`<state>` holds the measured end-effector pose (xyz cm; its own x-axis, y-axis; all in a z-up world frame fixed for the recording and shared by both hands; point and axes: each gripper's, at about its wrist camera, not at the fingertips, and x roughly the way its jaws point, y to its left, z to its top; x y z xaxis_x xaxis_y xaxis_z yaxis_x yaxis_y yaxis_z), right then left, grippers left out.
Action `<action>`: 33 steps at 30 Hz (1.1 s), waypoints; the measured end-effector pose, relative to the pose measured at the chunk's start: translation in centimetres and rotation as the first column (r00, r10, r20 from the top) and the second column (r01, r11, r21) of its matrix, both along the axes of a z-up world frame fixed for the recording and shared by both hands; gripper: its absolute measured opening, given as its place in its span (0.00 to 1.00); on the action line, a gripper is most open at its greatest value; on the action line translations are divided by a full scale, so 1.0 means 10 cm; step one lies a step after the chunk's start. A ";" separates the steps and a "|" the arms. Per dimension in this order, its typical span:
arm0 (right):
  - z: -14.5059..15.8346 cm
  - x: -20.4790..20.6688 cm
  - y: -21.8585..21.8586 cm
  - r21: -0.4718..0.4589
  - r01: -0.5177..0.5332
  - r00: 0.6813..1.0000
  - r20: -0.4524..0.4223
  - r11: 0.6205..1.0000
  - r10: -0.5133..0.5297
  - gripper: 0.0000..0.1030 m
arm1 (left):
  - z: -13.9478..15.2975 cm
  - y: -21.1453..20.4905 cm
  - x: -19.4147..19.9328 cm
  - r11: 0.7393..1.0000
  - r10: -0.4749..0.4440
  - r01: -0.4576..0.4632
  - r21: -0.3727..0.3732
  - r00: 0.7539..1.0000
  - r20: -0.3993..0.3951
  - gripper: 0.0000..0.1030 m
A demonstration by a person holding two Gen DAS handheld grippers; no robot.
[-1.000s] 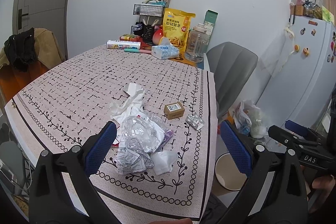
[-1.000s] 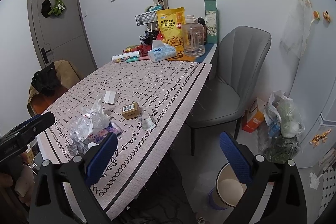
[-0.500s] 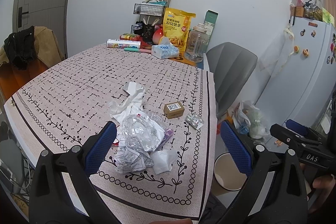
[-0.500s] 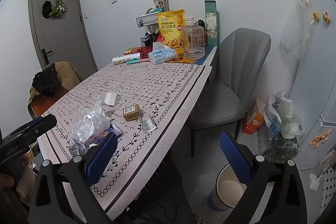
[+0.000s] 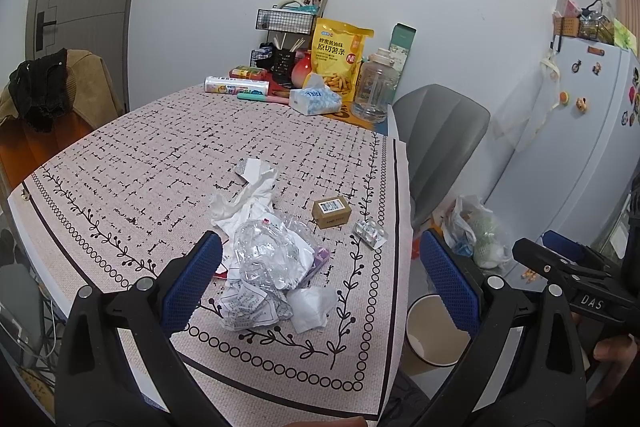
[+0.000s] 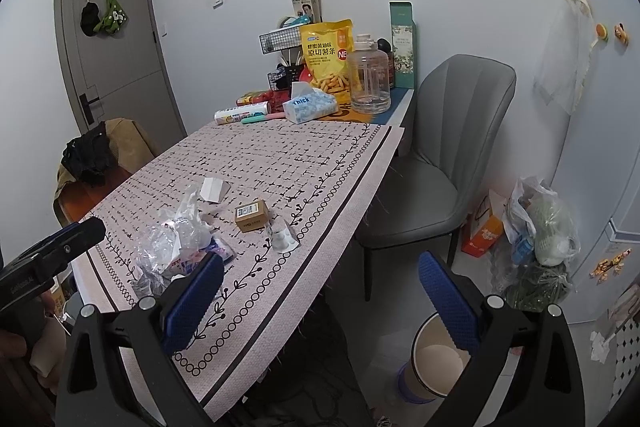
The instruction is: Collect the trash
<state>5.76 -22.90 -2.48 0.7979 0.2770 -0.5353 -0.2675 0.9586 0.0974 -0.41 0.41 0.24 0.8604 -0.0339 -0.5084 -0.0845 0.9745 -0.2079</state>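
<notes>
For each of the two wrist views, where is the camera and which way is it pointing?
Left wrist: sits behind the open left gripper, above the table's near end, facing the trash pile; the right gripper and a hand show at right.
Right wrist: behind the open right gripper, off the table's right side, facing the table edge and floor bin; the left gripper's tip shows at left.
Shared: pile, small brown box, bin, grey chair.
</notes>
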 end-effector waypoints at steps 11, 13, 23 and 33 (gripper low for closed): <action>-0.01 0.03 -0.03 0.017 0.005 1.000 0.011 1.000 -0.006 0.93 | -0.02 -0.01 0.00 1.000 -0.012 0.012 -0.012 1.000 -0.003 0.95; -0.05 0.03 -0.03 0.029 0.005 1.000 0.019 1.000 -0.005 0.93 | -0.03 0.00 0.00 1.000 -0.017 0.017 -0.022 1.000 -0.003 0.95; -0.26 0.15 0.13 0.036 -0.033 0.999 0.006 0.999 0.032 0.93 | -0.24 0.27 0.05 0.999 0.013 -0.015 -0.045 0.999 -0.040 0.95; -0.47 0.31 0.39 0.023 -0.116 0.992 -0.036 0.993 0.117 0.93 | -0.52 0.55 0.08 0.996 0.050 -0.056 -0.069 0.994 -0.095 0.93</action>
<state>8.90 -19.01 -7.13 0.7392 0.3786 -0.5570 -0.3733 0.9187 0.1290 0.41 5.95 -4.98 0.8110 -0.0285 -0.5844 -0.1579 0.9511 -0.2655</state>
